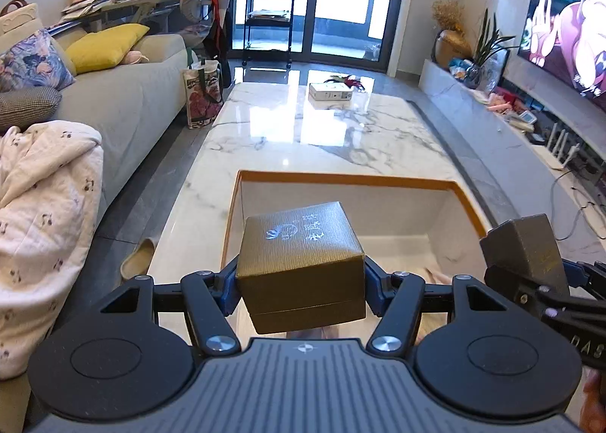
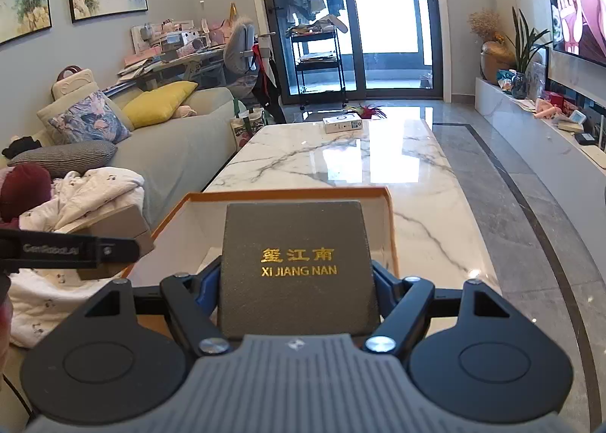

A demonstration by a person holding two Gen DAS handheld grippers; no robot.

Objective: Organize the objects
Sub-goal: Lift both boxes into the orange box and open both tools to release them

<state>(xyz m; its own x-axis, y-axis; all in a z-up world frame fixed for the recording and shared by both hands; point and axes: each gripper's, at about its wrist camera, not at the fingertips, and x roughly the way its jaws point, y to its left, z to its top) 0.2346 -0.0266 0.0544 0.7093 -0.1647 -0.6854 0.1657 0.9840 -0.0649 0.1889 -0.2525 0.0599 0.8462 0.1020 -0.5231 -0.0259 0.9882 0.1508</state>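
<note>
My left gripper [image 1: 301, 281] is shut on an olive-gold box [image 1: 301, 262] with a silver logo on its lid. I hold it above the near end of an open white carton with an orange rim [image 1: 341, 181]. My right gripper [image 2: 297, 281] is shut on a dark grey box [image 2: 297, 266] with gold lettering "XI JIANG NAN", also over that carton [image 2: 288, 193]. The left wrist view has the grey box [image 1: 519, 243] at its right edge. The right wrist view has the gold box [image 2: 121, 224] at its left, behind the left gripper's finger [image 2: 75, 251]. What lies inside the carton is mostly hidden.
The carton sits on a long marble table [image 1: 341, 137] with a small white box [image 1: 330, 91] at the far end. A sofa [image 1: 125, 99] with cushions and a white blanket [image 1: 45, 205] runs along the left. A slipper [image 1: 138, 258] lies on the floor; a TV bench [image 1: 492, 118] lines the right.
</note>
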